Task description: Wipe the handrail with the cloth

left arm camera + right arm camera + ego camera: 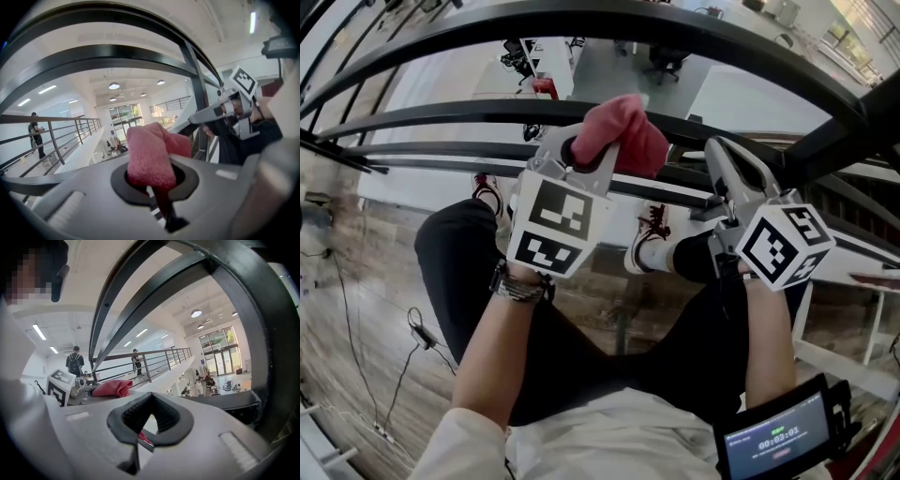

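cloth point(151, 154) lower end hidden inside left gripper point(154, 185) jaws | handrail point(581, 23) ends cut by frame | wrist display point(773, 438) digits unreadable

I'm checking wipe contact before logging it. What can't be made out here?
- Head view: whether the cloth touches the handrail; the left gripper covers that spot.
- Left gripper view: the cloth's lower end, buried between the jaws.
- Right gripper view: distant people, too small.

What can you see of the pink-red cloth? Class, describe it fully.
The cloth is pink-red, soft and fuzzy like towelling, bunched into a lump. The left gripper is shut on its lower end, so it sticks out beyond the jaws. In the head view it overlaps a dark handrail bar; contact cannot be confirmed.
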Demonstrator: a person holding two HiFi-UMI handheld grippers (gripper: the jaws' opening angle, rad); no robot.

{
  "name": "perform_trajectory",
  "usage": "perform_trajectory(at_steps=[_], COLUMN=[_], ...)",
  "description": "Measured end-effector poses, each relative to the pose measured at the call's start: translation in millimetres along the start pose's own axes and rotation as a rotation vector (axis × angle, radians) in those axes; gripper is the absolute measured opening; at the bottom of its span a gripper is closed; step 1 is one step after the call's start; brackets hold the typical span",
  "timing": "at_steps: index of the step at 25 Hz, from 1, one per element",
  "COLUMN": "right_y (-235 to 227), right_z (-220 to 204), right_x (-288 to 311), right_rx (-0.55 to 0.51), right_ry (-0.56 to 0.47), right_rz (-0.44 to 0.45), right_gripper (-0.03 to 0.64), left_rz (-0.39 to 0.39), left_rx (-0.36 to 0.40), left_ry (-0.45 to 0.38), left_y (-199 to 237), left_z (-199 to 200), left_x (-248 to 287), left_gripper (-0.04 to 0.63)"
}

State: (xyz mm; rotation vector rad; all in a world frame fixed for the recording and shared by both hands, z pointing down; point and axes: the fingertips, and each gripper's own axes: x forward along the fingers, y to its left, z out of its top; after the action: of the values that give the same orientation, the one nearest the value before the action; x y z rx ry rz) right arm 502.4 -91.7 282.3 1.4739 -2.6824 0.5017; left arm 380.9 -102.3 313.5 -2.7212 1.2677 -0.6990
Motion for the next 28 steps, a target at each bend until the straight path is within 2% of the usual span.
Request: perform_trajectory(at_steps=[10,18,28], right_y=[-15,-23,-25], right_z=[-7,-1,-3], right_x=[-11,-21,-23], right_rx=[0.018,0.030,0.039], right_ry=[-0.017,-0.048,-0.053], right_rz=[-0.001,-0.022,-0.026], right_gripper=[0.003,0.003,0.003], left_rz=[-0.080,-0.136,-0.198], left_rx=[0.019,-0.009,0.034], left_ry=[-0.012,-0.012,-0.039], left_y=[-28,-32,-62], left_z=[8,10,25], left_x=[18,18,33], left_gripper=[0.028,0.028,0.028])
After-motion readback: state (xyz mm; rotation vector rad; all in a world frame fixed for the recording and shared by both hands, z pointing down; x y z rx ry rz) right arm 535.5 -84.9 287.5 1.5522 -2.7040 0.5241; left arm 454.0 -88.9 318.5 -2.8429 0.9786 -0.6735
